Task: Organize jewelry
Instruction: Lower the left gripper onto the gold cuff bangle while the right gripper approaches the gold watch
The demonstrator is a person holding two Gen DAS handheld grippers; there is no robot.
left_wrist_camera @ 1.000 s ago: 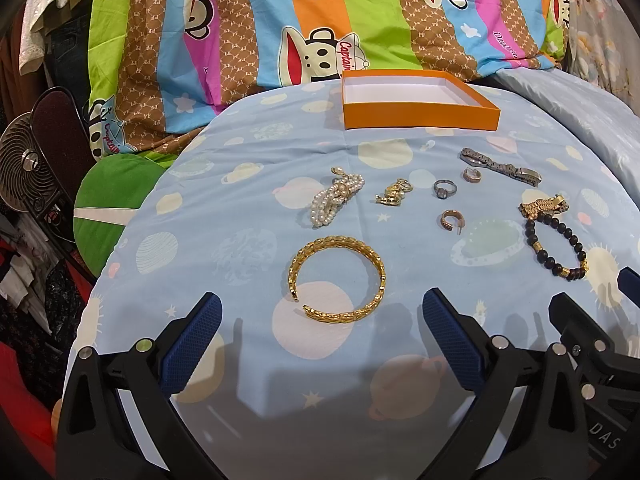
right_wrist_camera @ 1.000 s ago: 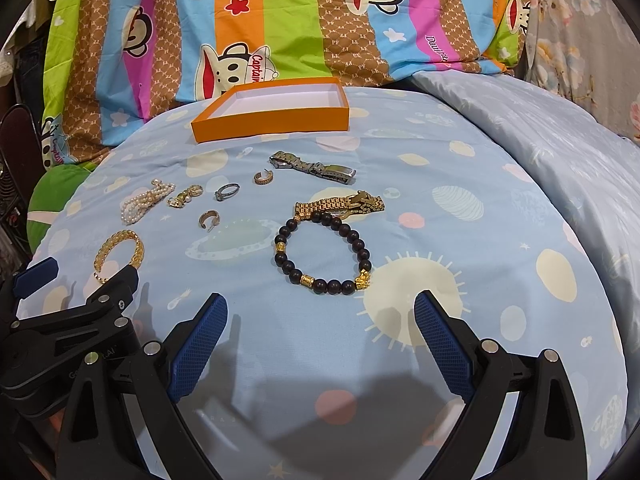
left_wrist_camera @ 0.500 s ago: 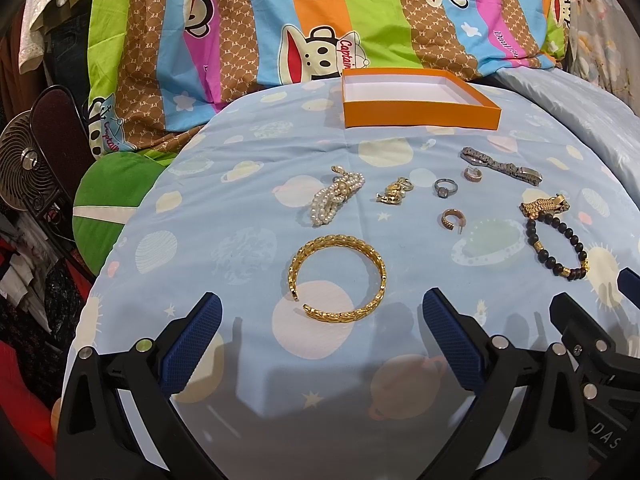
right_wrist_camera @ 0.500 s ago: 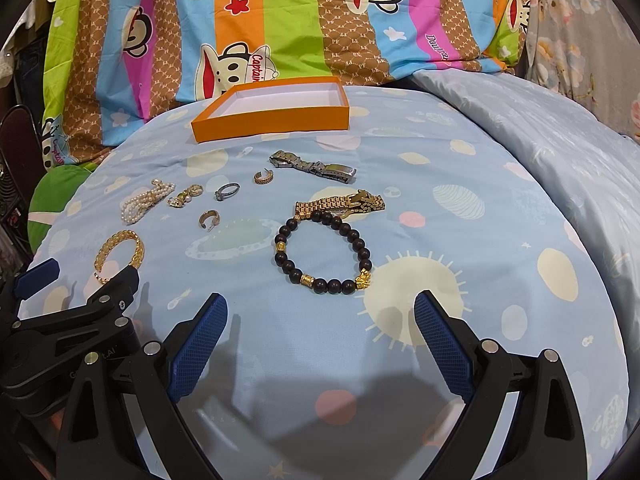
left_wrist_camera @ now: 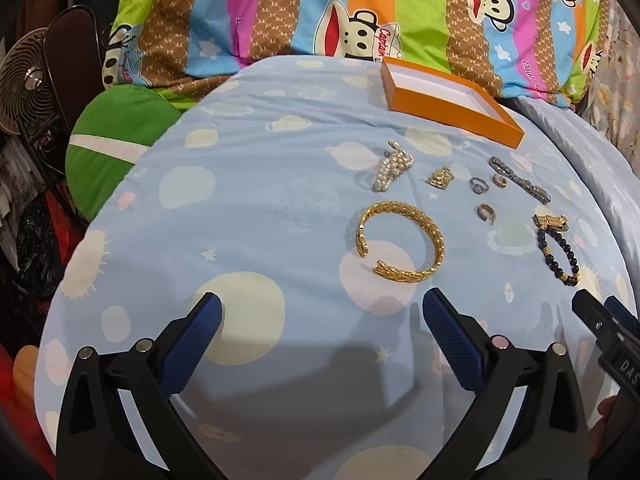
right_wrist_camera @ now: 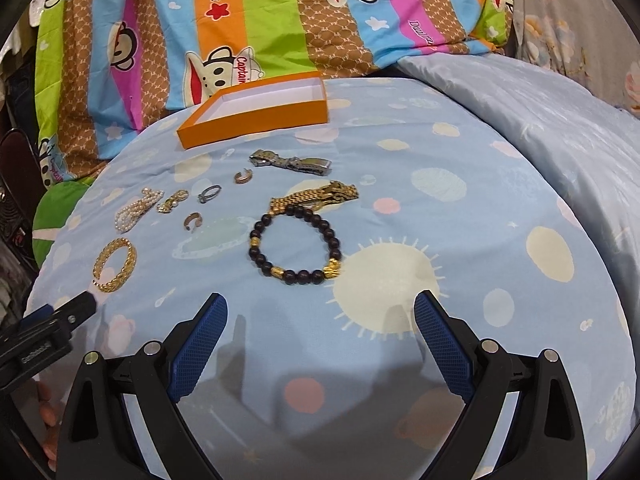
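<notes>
Jewelry lies on a light blue sheet. A gold bangle [left_wrist_camera: 401, 242] [right_wrist_camera: 115, 265] rests just beyond my left gripper [left_wrist_camera: 322, 312], which is open and holds nothing. A black bead bracelet [right_wrist_camera: 295, 245] [left_wrist_camera: 558, 255] lies in front of my right gripper [right_wrist_camera: 320, 312], also open and holding nothing. Farther back are a pearl strand [left_wrist_camera: 391, 167] [right_wrist_camera: 134, 210], a gold clasp piece [left_wrist_camera: 439, 178], a silver ring [left_wrist_camera: 478, 185] [right_wrist_camera: 209, 193], two small hoop rings [left_wrist_camera: 485, 212] [right_wrist_camera: 243, 176], a silver watch band [left_wrist_camera: 520, 179] [right_wrist_camera: 291, 161] and a gold chain [right_wrist_camera: 314, 196]. An orange box [left_wrist_camera: 444, 101] [right_wrist_camera: 256, 114] with a white inside stands at the back.
A striped cartoon-monkey blanket [left_wrist_camera: 320, 12] rises behind the box. A green cushion [left_wrist_camera: 108, 136] and a fan [left_wrist_camera: 24, 80] sit off the left edge. The sheet slopes away at the right [right_wrist_camera: 560, 120]. The left gripper's body shows at the right wrist view's lower left [right_wrist_camera: 44, 332].
My left gripper has swung to the left and tilted, so the jewelry now sits right of its centre. The right gripper has tilted slightly. Nothing was picked up.
</notes>
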